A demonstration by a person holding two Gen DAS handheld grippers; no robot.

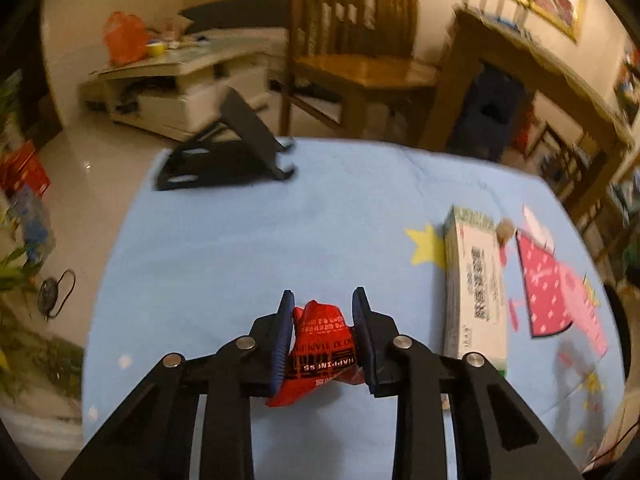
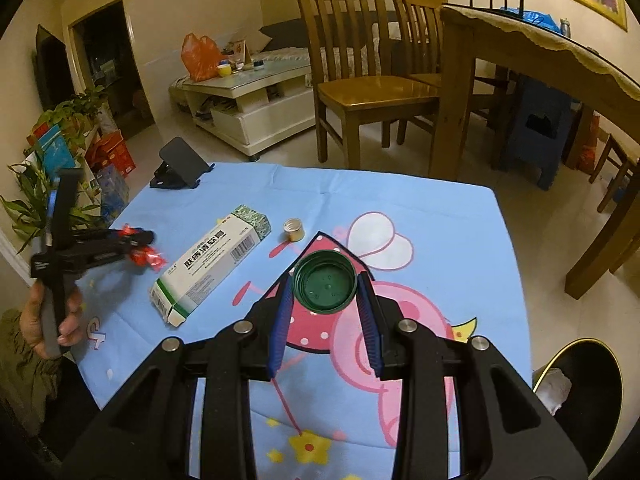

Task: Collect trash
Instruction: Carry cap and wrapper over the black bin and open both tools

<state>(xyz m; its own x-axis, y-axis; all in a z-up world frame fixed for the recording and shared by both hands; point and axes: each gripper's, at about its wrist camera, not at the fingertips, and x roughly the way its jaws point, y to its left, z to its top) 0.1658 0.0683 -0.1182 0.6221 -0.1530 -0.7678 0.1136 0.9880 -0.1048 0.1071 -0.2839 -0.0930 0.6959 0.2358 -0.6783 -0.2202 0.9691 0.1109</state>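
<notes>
My left gripper [image 1: 322, 300] is shut on a crumpled red wrapper [image 1: 322, 344] above the blue tablecloth [image 1: 240, 240]; it also shows in the right wrist view [image 2: 136, 240] at the table's left edge with the red wrapper [image 2: 149, 258] in it. My right gripper [image 2: 325, 280] is shut on a green lid [image 2: 324, 286], inner side up. A white and green medicine box [image 2: 208, 260] lies on the cloth between the grippers, and shows in the left wrist view [image 1: 474, 284]. A small gold cap [image 2: 294, 229] sits beyond it.
A black phone stand [image 2: 180, 168] sits at the far left corner of the table. A black bin [image 2: 584, 396] stands at the table's right side. Wooden chairs [image 2: 360, 72], a wooden table [image 2: 540, 52] and a white coffee table [image 2: 248, 100] are beyond.
</notes>
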